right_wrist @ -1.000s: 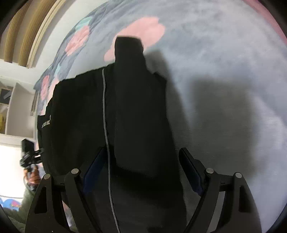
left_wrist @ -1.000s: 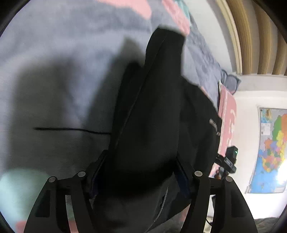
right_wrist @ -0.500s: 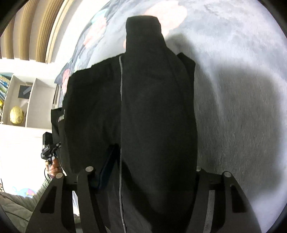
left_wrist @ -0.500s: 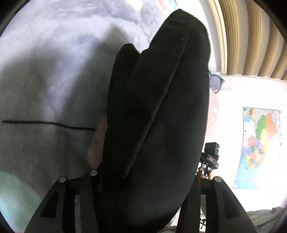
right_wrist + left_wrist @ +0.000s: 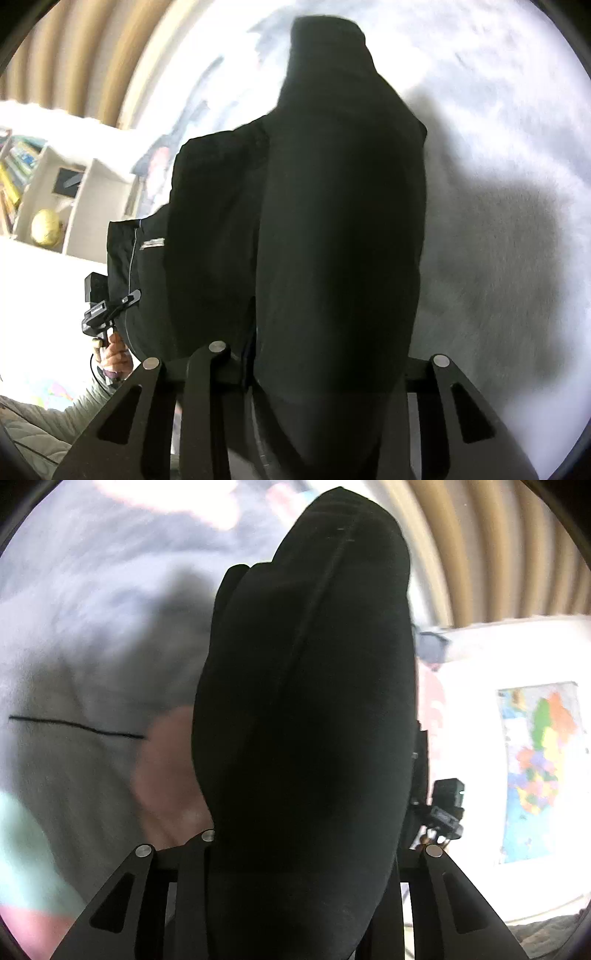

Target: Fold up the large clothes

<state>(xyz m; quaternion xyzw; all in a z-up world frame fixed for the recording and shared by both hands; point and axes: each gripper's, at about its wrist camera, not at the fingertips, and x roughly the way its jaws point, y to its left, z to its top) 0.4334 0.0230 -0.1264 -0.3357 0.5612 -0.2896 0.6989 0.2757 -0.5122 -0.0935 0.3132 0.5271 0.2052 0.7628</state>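
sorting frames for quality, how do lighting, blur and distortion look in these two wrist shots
Left wrist: the black garment fills the centre as a featureless dark mass, the wall by the map is blown out white, and the grey blanket is smeared. Right wrist: fisheye bending curves the wooden slats, the garment throws a soft shadow on the blanket, and the shelf is overexposed.

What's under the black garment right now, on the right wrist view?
Beneath the lifted black garment lies the grey fleece blanket, with the garment's shadow on it. The cloth hides the blanket directly below and the right gripper fingertips closing on it.
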